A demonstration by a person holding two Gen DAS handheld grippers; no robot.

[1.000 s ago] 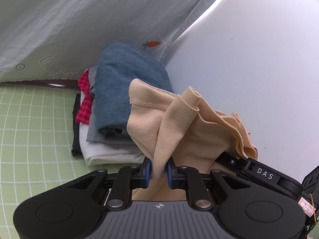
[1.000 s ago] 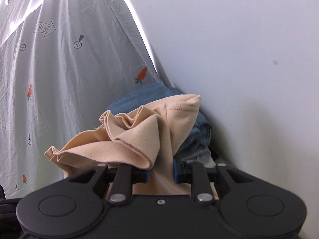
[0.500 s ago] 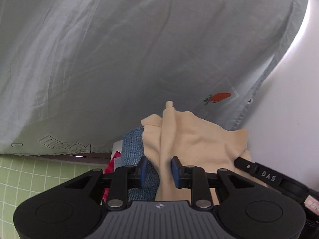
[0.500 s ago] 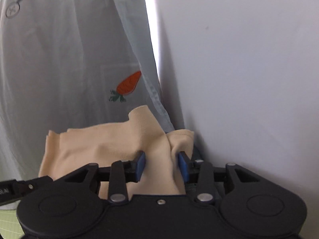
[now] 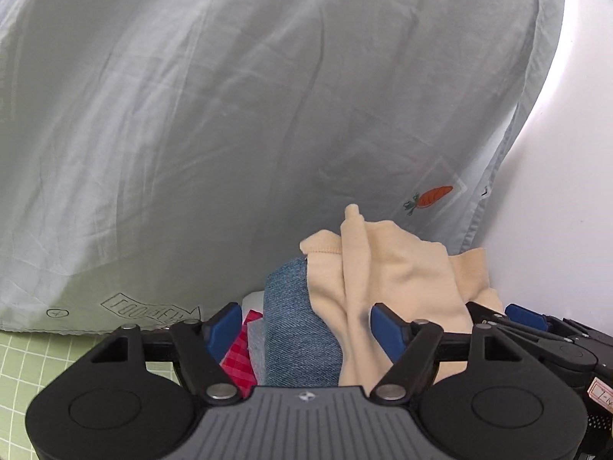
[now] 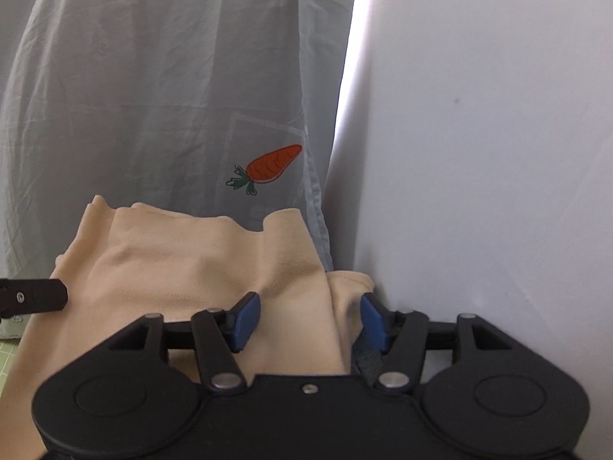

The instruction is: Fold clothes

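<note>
A beige garment point(image 5: 394, 268) lies crumpled on top of a stack of folded clothes, over a folded blue denim piece point(image 5: 295, 329). My left gripper point(image 5: 306, 329) is open, its blue pads apart on either side of the denim and beige cloth. My right gripper point(image 6: 306, 322) is open too, with the beige garment point(image 6: 199, 264) lying loose between its pads. The right gripper's body shows in the left wrist view point(image 5: 544, 341) at the right.
A red checked piece point(image 5: 239, 352) and pale folded pieces sit lower in the stack. A pale grey curtain with a carrot print point(image 6: 268, 168) hangs right behind. A white wall point(image 6: 479, 153) stands to the right. A green grid mat point(image 5: 23, 364) lies at lower left.
Both grippers carried the beige garment onto the stack, then opened and let it go. The jaws stand much wider than half a second ago.
</note>
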